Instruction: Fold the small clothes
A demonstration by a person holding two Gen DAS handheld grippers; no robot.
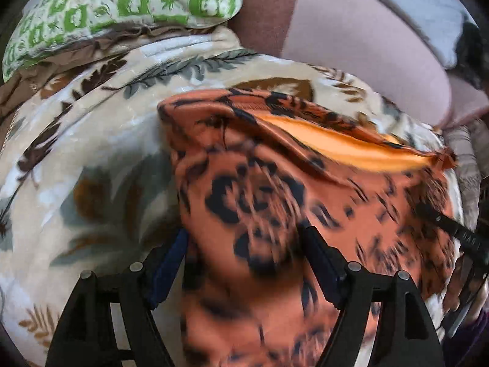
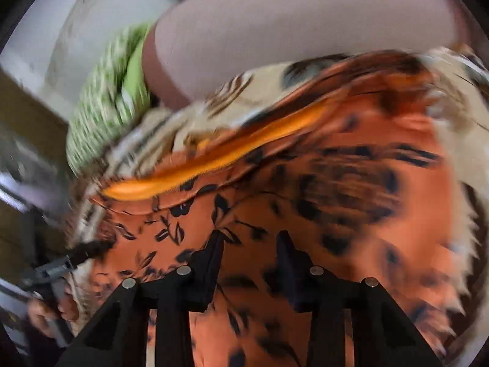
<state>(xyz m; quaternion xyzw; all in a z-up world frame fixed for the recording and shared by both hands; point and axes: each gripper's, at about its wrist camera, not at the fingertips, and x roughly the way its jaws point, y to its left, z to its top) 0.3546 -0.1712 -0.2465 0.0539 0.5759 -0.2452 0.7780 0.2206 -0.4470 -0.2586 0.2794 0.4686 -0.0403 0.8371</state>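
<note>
With both my left gripper [image 1: 244, 238] and right gripper [image 2: 249, 241] jaws spread wide over the orange printed garment [image 1: 305, 208], which lies ahead of and beneath them on the floral blanket [image 1: 91, 153], I am positioned to pinch its near edge for folding

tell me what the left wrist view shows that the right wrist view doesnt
Only the left wrist view shows the left tool, jaws spread around the garment, and a sharp look at the green patterned pillow.

Only the right wrist view shows the right tool, also spread with cloth between the fingers, and a hand at lower left.

Both show the orange printed garment with its bright orange lining, lying on the floral blanket, though the right view is blurred.
</note>
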